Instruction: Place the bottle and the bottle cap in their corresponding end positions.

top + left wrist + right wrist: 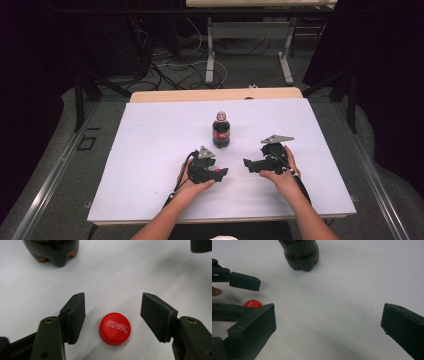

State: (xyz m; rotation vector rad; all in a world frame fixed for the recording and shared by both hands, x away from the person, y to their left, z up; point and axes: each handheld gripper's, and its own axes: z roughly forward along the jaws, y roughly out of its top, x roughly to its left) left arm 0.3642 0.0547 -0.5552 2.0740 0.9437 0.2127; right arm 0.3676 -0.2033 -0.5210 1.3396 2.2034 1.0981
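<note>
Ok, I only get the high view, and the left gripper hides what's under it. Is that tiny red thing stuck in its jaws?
Observer: No. The red cap lies on the white table between the jaws of the left gripper, and neither pad touches it.
Operator: Is it upside down?
Observer: No, its top faces up, with white lettering across it.
Operator: And is the other one holding anything?
Observer: No. The right gripper stands wide open, with bare table between its jaws.
</note>
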